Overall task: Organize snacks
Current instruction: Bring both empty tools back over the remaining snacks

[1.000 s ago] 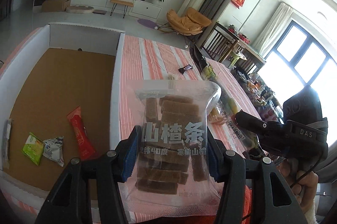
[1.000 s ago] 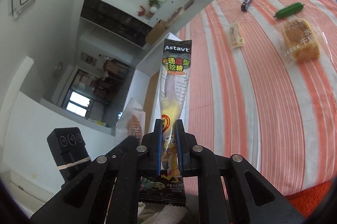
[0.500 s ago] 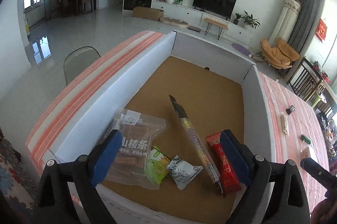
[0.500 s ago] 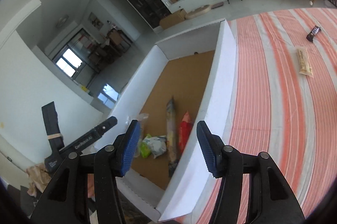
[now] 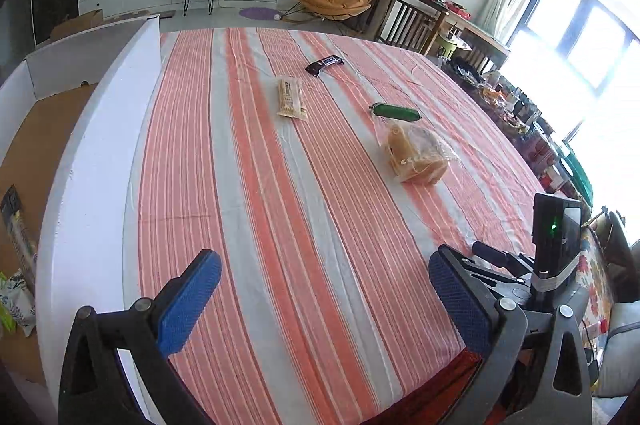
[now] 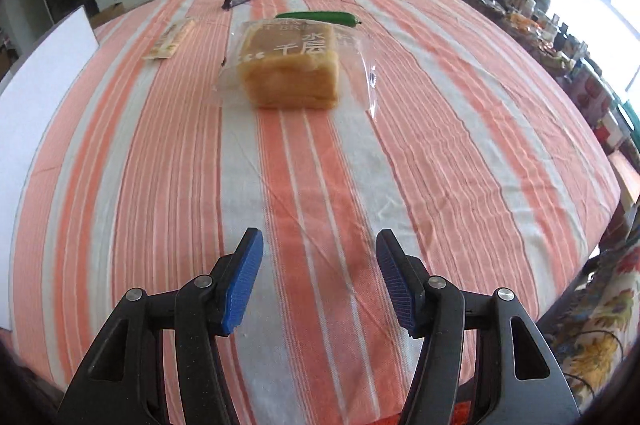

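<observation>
Both grippers empty, fingers spread wide, ready for next pickup.

Right gripper (image 6: 320,281) aimed at bagged cake (image 6: 292,69), straight ahead of fingers, well apart; green stick (image 6: 318,17) just behind cake.

Left gripper (image 5: 324,301) low over striped counter (image 5: 248,185); cracker pack (image 5: 291,100) and dark bar (image 5: 325,63) far ahead.

White box (image 5: 96,161) left of fingers, snacks inside; likely drop spot.
</observation>
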{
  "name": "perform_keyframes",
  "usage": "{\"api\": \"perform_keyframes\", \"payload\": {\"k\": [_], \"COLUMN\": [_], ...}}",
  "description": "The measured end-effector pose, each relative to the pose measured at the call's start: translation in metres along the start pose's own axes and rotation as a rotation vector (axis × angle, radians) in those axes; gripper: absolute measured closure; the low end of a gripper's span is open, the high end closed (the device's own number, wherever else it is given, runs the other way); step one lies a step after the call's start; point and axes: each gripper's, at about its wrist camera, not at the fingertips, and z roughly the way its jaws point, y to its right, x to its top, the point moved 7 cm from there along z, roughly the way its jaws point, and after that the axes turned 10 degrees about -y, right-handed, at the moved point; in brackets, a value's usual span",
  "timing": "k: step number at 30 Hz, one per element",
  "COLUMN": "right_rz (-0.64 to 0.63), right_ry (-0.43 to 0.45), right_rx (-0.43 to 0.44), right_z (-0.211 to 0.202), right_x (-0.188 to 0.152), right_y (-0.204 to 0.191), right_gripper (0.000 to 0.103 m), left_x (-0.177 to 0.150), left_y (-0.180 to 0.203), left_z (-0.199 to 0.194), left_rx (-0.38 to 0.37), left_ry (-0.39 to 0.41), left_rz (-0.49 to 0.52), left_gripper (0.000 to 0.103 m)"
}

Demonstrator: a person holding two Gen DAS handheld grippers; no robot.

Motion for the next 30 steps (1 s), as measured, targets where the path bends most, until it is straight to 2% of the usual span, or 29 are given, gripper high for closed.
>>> {"api": "perform_keyframes", "payload": {"k": [2, 6, 10, 13, 30], "right_rz": [0.001, 0.004, 0.006, 0.001, -0.004], "right_ry": [0.004, 0.000, -0.002, -0.004, -0.010], "right_rx": [-0.005, -0.011, -0.008, -0.004, 0.003], "right_z": [0.001, 0.007, 0.010, 0.011, 0.012], "right_x": [0.001, 0.005, 0.005, 0.005, 0.005], "right_y": [0.001, -0.003, -0.005, -0.006, -0.006], "right_gripper": [0.041, 0.033, 0.029, 0.026, 0.021], "left_x": [0.000, 0.004, 0.011, 0.013, 0.011], "left_y": [0.005, -0.008, -0.021, -0.029, -0.033], "left_z": [0.028, 0.067, 0.091, 0.097, 0.095], "left_rx": [0.061, 0.149, 0.225, 0.254, 0.262], "left_ry": [-0.018, -0.043, -0.037, -0.030, -0.027], "left_rz": [0.004, -0.009, 0.018, 0.026, 0.036], "left_gripper": [0.000, 0.001, 0.001, 0.001, 0.000]}}
